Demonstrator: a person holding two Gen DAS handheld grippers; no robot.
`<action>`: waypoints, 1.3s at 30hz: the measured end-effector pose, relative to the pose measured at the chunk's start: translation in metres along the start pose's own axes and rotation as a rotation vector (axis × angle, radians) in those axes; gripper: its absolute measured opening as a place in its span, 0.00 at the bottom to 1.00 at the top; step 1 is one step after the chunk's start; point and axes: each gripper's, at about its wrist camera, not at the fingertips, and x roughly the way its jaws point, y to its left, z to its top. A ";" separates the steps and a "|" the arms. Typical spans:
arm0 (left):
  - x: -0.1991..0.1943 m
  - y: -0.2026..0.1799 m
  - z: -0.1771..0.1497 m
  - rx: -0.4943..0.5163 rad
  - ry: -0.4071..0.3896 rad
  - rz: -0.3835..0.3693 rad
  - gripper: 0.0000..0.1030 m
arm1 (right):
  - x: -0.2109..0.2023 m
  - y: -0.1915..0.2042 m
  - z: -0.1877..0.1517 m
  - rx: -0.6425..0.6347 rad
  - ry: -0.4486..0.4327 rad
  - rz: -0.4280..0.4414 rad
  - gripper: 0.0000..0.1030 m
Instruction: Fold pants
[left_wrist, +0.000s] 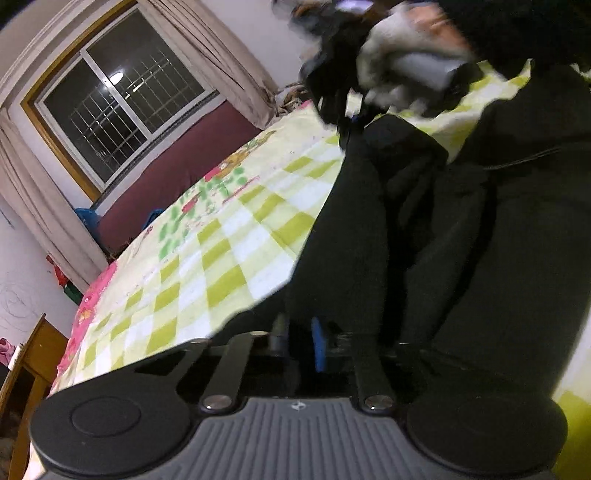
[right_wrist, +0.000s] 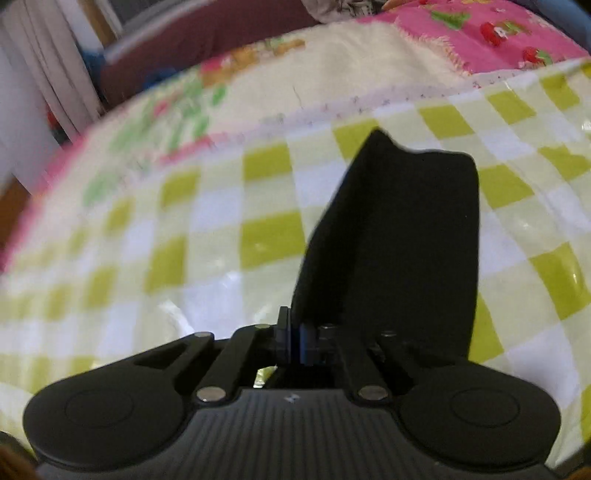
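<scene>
Both grippers pinch the black pants, lifted over the checked bed.

The left gripper (left_wrist: 301, 341) has its fingers almost together, and the pants (left_wrist: 424, 229) run forward and up from them in a long dark band towards the right gripper (left_wrist: 343, 107), blurred in a person's hand (left_wrist: 402, 62) near the bed's far edge. In the right wrist view the right gripper's fingers are closed on a narrow fold of the pants (right_wrist: 399, 236), which stands out ahead of them over the bed (right_wrist: 184, 240). The long axis of the pants seems to lie from one gripper to the other, so the coming fold probably depends on bringing the two held ends together; neither hand looks clearly nearer the middle.
</scene>
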 end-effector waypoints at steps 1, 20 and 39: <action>-0.003 0.004 0.003 0.001 -0.011 0.006 0.24 | -0.019 -0.005 0.001 -0.001 -0.034 0.040 0.05; -0.036 -0.098 0.002 0.254 -0.018 -0.146 0.25 | -0.195 -0.153 -0.180 -0.011 -0.081 -0.116 0.25; -0.034 -0.091 0.011 0.160 -0.007 -0.185 0.25 | -0.133 -0.027 -0.203 -1.133 -0.146 -0.194 0.42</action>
